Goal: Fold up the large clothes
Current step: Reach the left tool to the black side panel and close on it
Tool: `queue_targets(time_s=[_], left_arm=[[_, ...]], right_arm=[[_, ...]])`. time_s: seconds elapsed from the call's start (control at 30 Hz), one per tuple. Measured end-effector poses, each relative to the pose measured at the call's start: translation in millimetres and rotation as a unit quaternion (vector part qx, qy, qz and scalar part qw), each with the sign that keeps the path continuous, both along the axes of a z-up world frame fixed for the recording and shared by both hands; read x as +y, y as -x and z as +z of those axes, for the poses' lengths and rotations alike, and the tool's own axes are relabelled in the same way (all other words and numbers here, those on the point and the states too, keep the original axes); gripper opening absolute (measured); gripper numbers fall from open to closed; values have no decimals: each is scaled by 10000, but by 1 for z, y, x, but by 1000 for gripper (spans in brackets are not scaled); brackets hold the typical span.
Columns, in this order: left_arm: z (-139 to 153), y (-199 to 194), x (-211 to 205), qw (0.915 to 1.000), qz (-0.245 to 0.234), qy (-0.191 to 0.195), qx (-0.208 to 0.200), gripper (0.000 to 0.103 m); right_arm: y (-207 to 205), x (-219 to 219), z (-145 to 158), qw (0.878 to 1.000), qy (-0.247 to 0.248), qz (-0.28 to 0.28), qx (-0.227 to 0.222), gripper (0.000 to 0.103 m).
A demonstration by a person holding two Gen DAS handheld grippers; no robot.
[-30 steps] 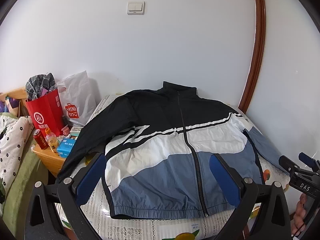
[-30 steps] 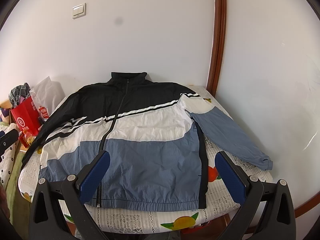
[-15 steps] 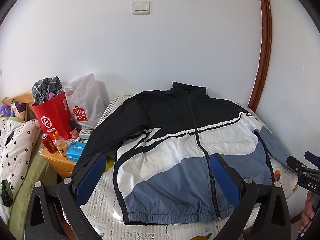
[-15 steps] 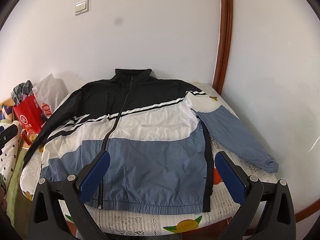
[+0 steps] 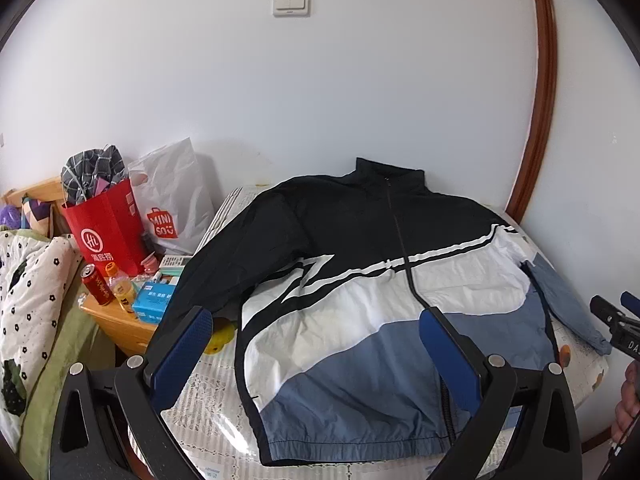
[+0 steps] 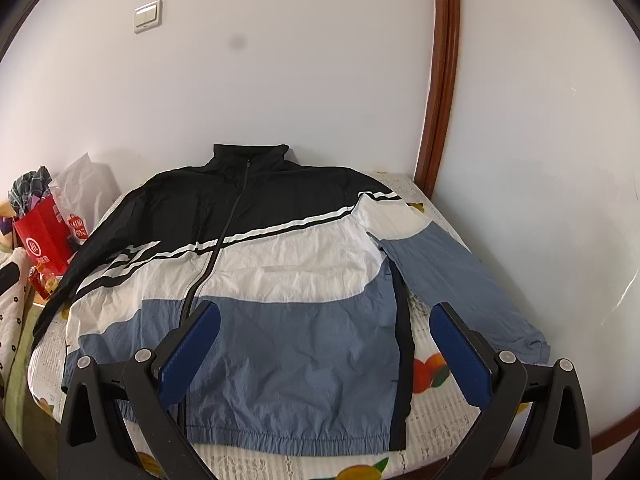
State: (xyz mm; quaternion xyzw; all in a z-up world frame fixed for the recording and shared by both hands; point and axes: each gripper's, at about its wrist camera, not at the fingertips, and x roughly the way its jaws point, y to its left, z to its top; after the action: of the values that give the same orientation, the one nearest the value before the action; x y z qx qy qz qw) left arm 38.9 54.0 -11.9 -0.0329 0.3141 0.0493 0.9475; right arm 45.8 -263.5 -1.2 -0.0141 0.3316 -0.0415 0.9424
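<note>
Left wrist view. My left gripper (image 5: 316, 350) hangs above the near edge of the tabletop (image 5: 208, 412), jaws spread wide with nothing between them. The jacket (image 5: 360, 320) lies front-up and zipped on the patterned cloth, collar against the far wall, hem toward me. It is spread flat in this way so that every fold line can be reached from the near side. Its black sleeve (image 5: 224, 264) runs down along the left edge of the tabletop, beside the nightstand (image 5: 120, 324) crowded with a red bag (image 5: 104, 236), a can and small boxes. My judgement: that sleeve is the left gripper's first pick, and it must be lifted clear of the clutter. At the right margin, part of my right gripper (image 5: 616, 320) and a hand (image 5: 630, 400) show.

Right wrist view. My right gripper (image 6: 326, 354) hovers over the blue lower panel near the hem, jaws likewise fully apart and empty. The blue sleeve (image 6: 460, 288) lies flat, angled outward from the body toward the right edge of the tabletop, its cuff near that edge. Laid out straight, it presents a clean edge for pinching and carrying across the chest. No fold is made yet; the task stands at its start.
</note>
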Motion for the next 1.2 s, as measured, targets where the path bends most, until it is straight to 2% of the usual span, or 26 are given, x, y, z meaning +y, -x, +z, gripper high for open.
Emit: queue_targets(time_s=[0.1, 0.37, 0.6, 0.8, 0.93, 1.07, 1.2], left_arm=[[-7, -8, 10, 9999, 103, 37, 100, 103], [-35, -31, 48, 9984, 390, 140, 381, 103], [-72, -51, 85, 9943, 685, 292, 760, 96], [-98, -60, 111, 9914, 861, 216, 964, 92], [-117, -68, 132, 9884, 937, 319, 1155, 83], [-131, -78, 139, 9866, 952, 328, 1285, 83], [-142, -86, 144, 9859, 953, 319, 1337, 78]], right_arm=[[-11, 3, -2, 10000, -37, 68, -5, 102], [-50, 22, -26, 9995, -162, 232, 170, 89], [-84, 36, -58, 9984, -55, 302, 482, 88], [-106, 46, -79, 9971, -68, 306, 700, 88], [-118, 59, -93, 9957, 27, 382, 841, 88], [-127, 71, -103, 9946, 25, 431, 941, 88], [-135, 81, -110, 9935, 117, 497, 1015, 88]])
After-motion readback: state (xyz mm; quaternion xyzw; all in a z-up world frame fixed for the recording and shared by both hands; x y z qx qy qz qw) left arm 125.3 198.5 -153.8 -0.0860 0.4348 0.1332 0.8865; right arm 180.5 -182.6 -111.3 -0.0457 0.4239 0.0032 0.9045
